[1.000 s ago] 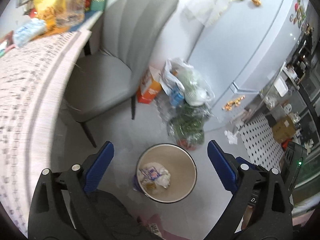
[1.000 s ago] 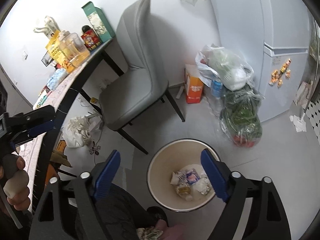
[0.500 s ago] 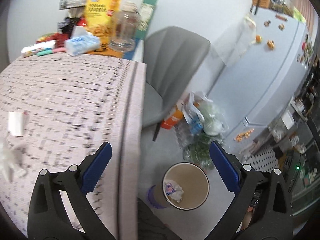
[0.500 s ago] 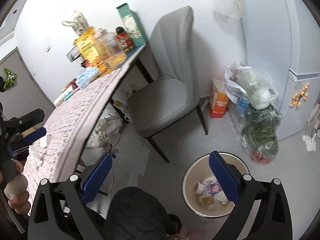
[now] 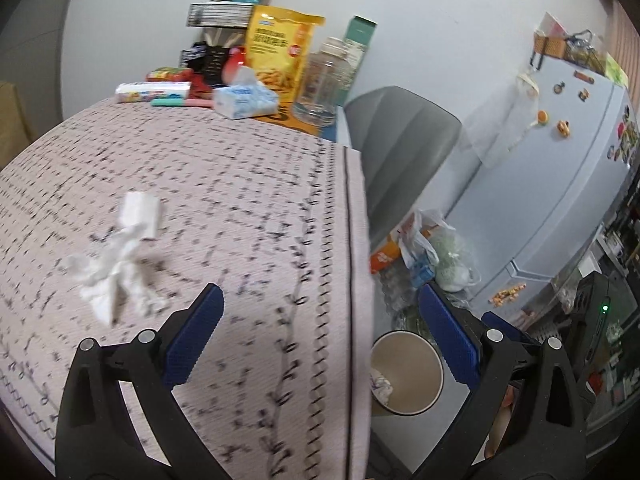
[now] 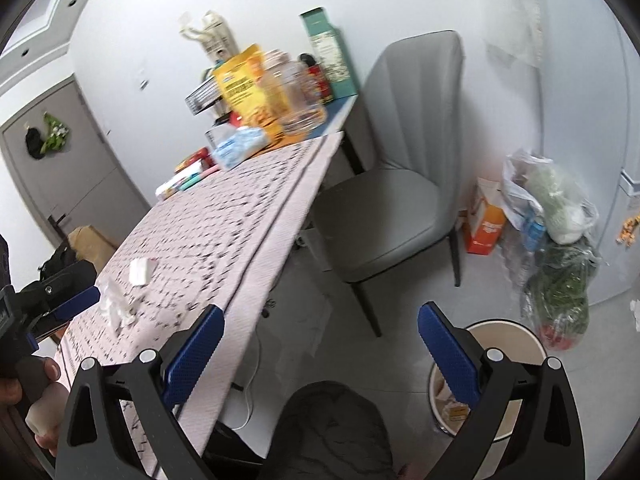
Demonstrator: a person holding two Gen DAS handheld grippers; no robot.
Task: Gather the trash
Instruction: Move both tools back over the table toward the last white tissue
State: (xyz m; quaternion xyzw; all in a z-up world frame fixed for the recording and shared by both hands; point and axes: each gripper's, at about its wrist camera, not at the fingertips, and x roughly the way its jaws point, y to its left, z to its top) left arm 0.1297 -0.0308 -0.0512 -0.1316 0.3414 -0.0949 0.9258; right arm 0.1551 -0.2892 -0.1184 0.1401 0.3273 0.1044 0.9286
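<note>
From where I sit I see a long bench (image 6: 224, 240) under a pale patterned cloth, its far end against a plain white wall (image 6: 160, 12). A grey padded chair (image 6: 396, 184) on dark legs stands at the bench's far corner, beside the wall. The floor (image 6: 404, 308) is light grey and smooth. A grey door (image 6: 68, 168) is off to the left. On the right stands a pale fridge (image 5: 560, 184) with magnets on it. The light is even and soft, with no hard shadows
</note>
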